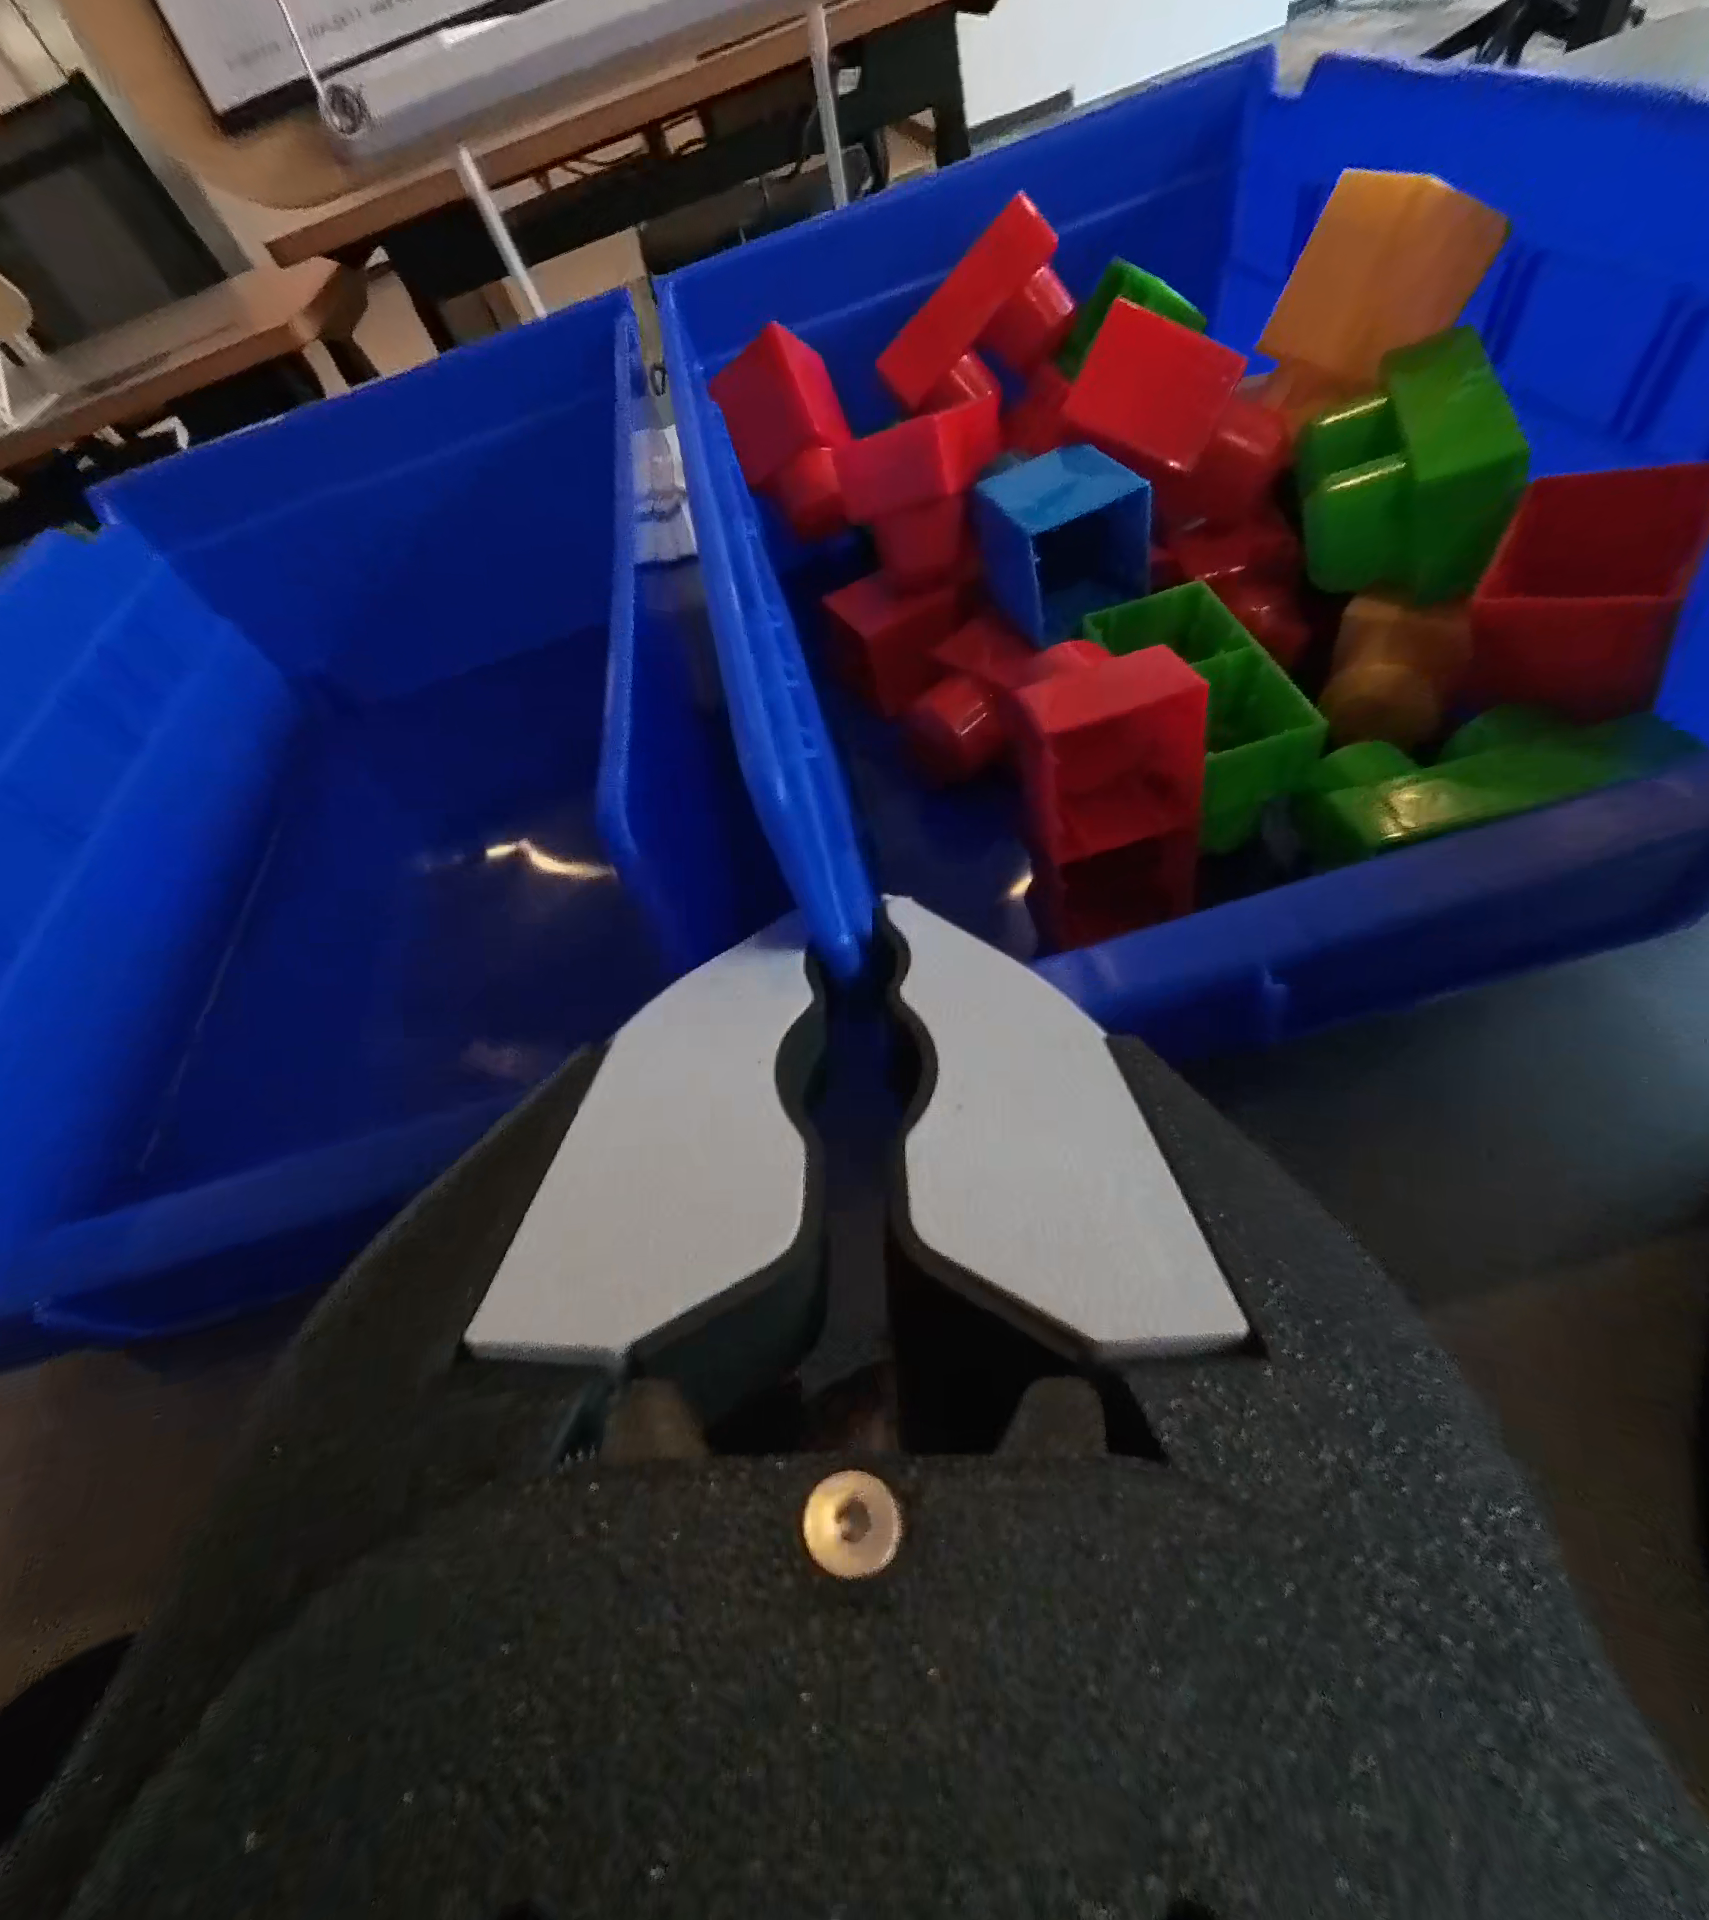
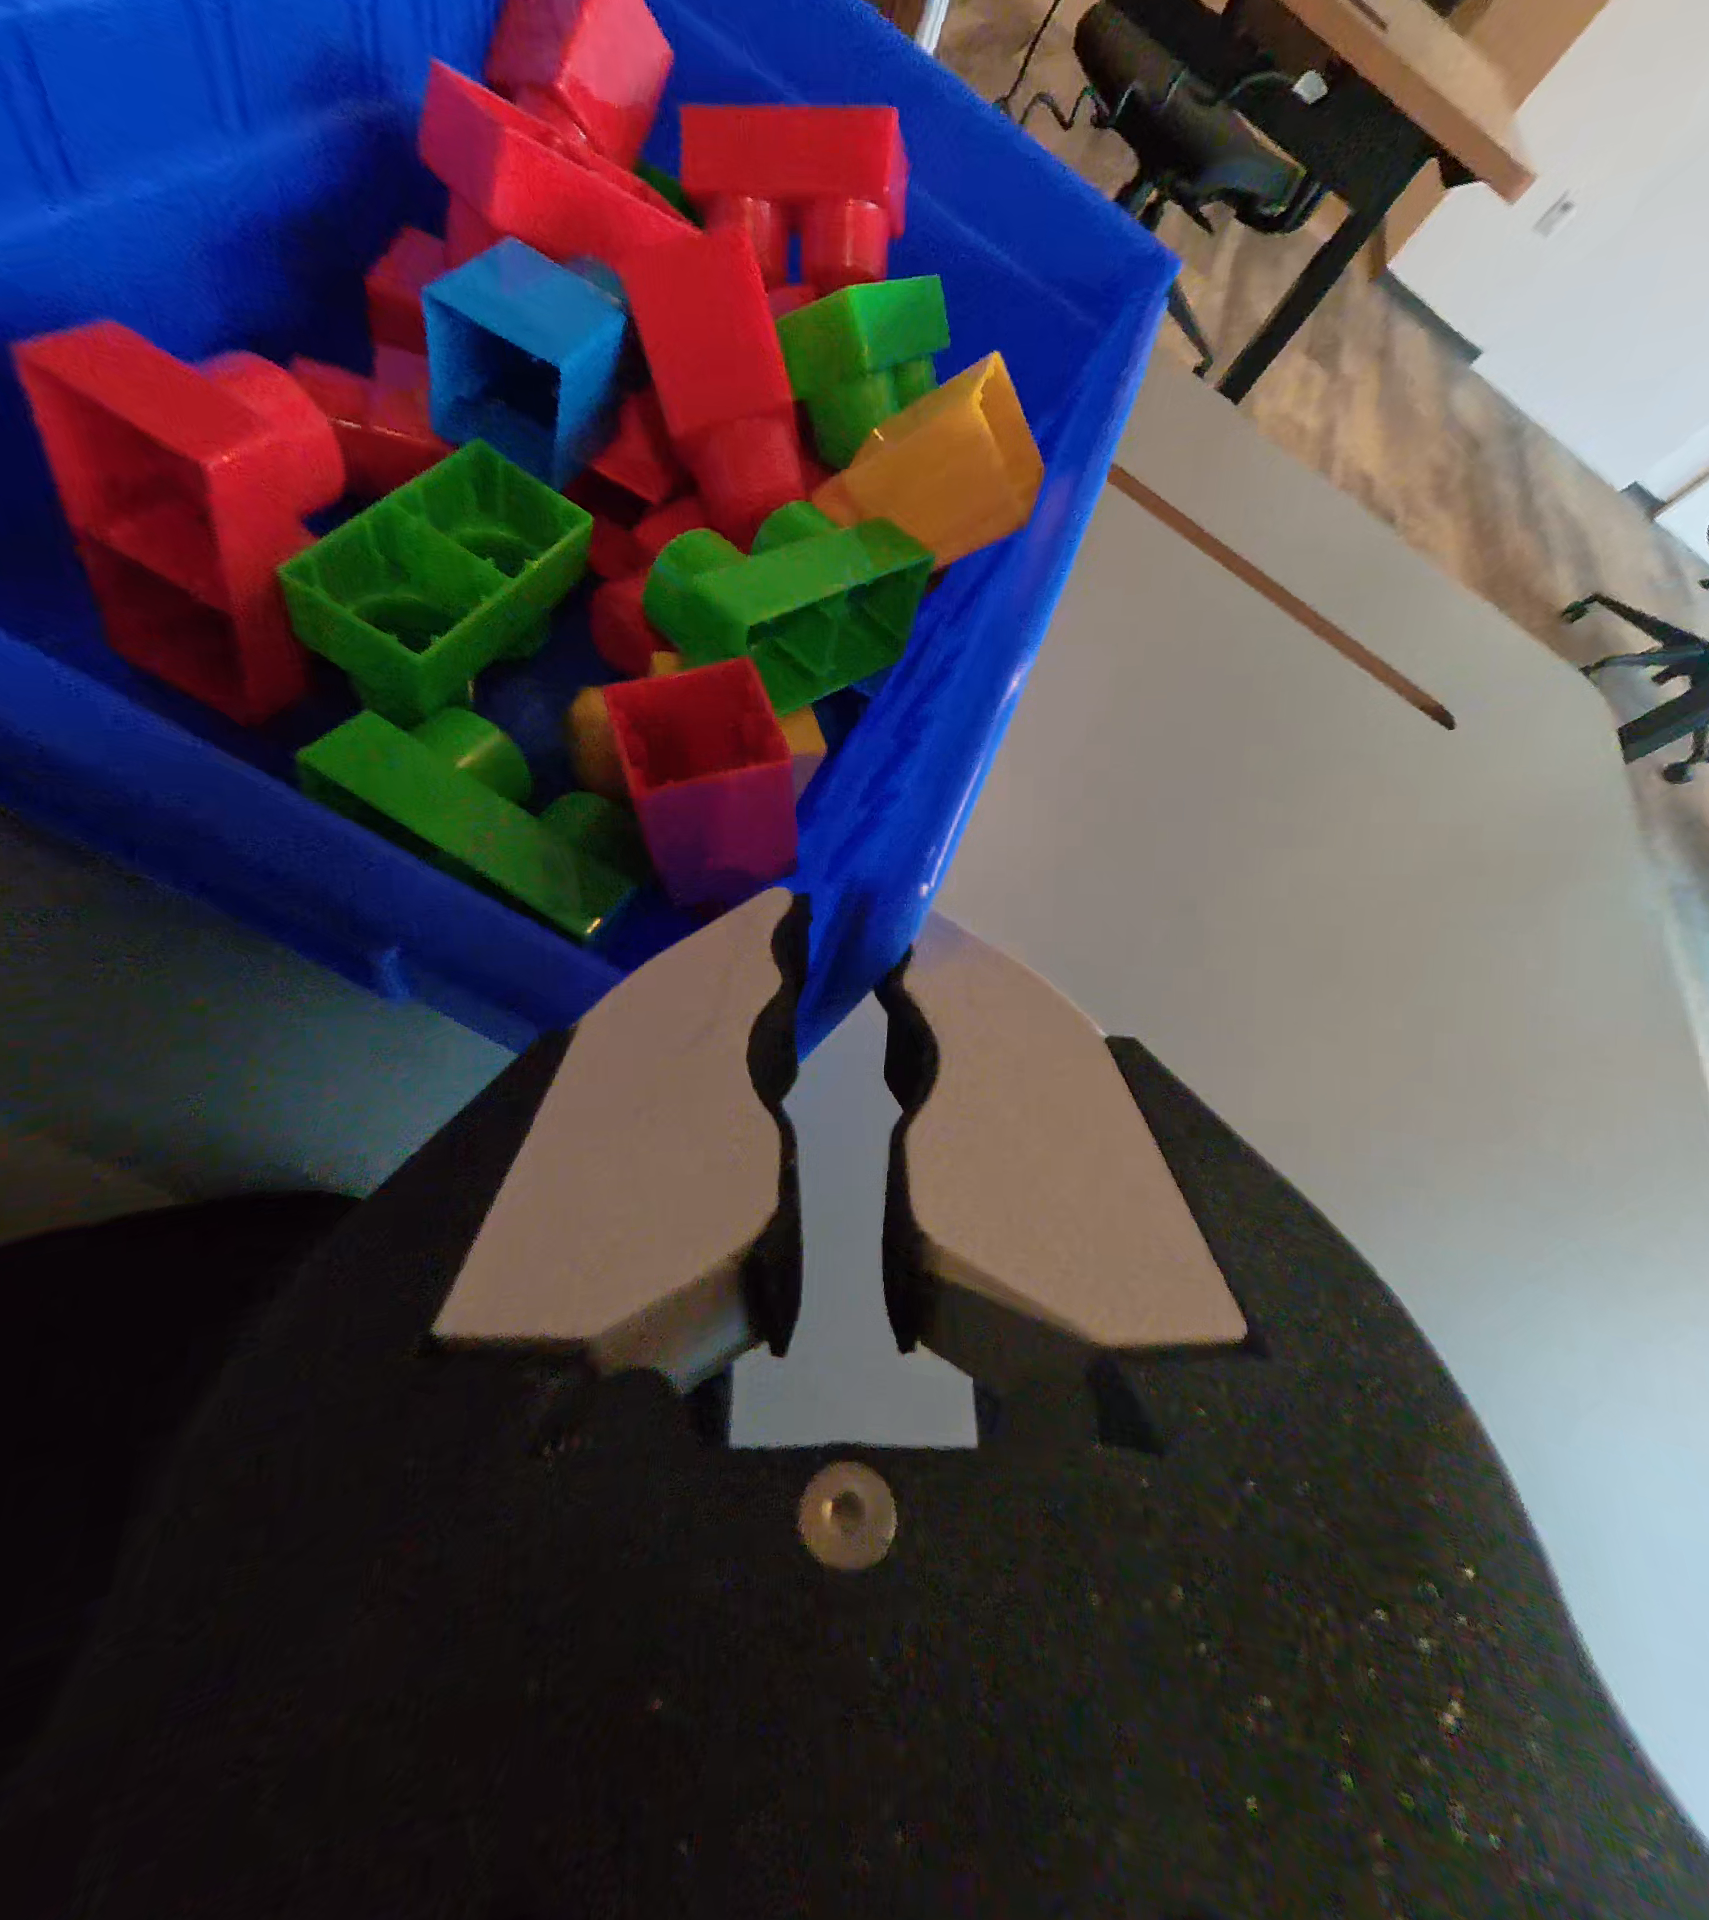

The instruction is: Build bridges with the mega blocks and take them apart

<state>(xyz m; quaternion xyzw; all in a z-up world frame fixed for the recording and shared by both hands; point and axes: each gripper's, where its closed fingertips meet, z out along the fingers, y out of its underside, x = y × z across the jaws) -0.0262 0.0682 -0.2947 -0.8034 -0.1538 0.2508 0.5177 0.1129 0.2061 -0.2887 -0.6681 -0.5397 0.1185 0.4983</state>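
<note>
Between both tongs (image 1: 855, 940) (image 2: 845, 940), clamped bin (image 2: 943, 727) walls; blocks (image 1: 1120, 561) just beyond.

Left bin (image 1: 206, 831) runs off the frame's left edge; lower blocks (image 1: 1120, 582) sit buried under the pile; background desks (image 1: 538, 156) smear into blur; bin wall (image 2: 860, 935) hides the right tongs' (image 2: 845, 966) tips.

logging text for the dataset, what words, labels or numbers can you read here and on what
Board at the back: writing too small and blurred to read.
Sticker beside the bin: too blurred to read.
Blocks, bin, left gripper, right gripper: no text seen.
</note>
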